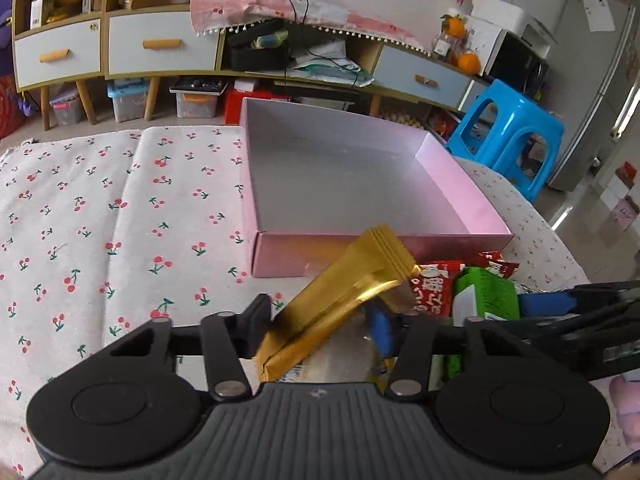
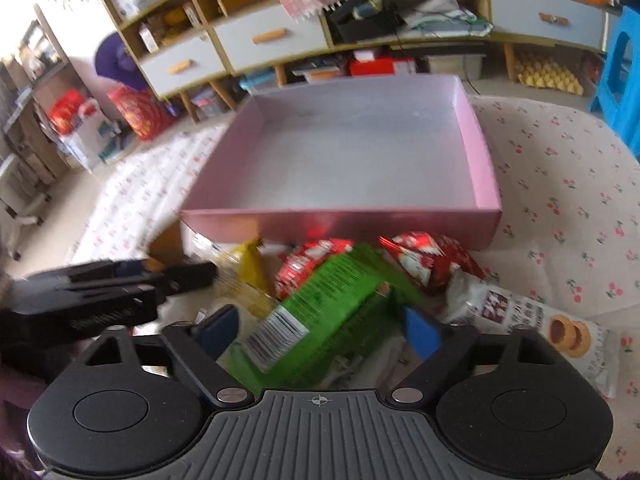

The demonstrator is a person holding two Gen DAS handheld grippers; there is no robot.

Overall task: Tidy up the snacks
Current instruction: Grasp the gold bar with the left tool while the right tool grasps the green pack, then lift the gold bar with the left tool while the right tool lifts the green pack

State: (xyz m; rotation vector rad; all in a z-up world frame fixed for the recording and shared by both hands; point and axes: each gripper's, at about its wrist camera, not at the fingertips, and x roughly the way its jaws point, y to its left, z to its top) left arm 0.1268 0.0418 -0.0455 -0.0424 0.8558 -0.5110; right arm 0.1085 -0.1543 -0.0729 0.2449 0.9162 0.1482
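A pink box (image 1: 280,256) with a grey inside stands empty on the cherry-print cloth; it also shows in the right wrist view (image 2: 340,226). My left gripper (image 1: 320,320) is shut on a gold snack bar (image 1: 340,300), held tilted just before the box's near wall. My right gripper (image 2: 320,328) is shut on a green snack box (image 2: 320,312), lifted over the snack pile. Red packets (image 2: 424,256), a yellow packet (image 2: 250,268) and a white cookie packet (image 2: 532,320) lie in front of the box. The left gripper shows at the left of the right wrist view (image 2: 120,284).
The cloth (image 1: 100,220) covers the table left of the box. A blue stool (image 1: 508,132) stands beyond the table's right edge. A cabinet with drawers (image 1: 160,44) and storage bins line the far wall. A fridge (image 1: 596,80) is at the far right.
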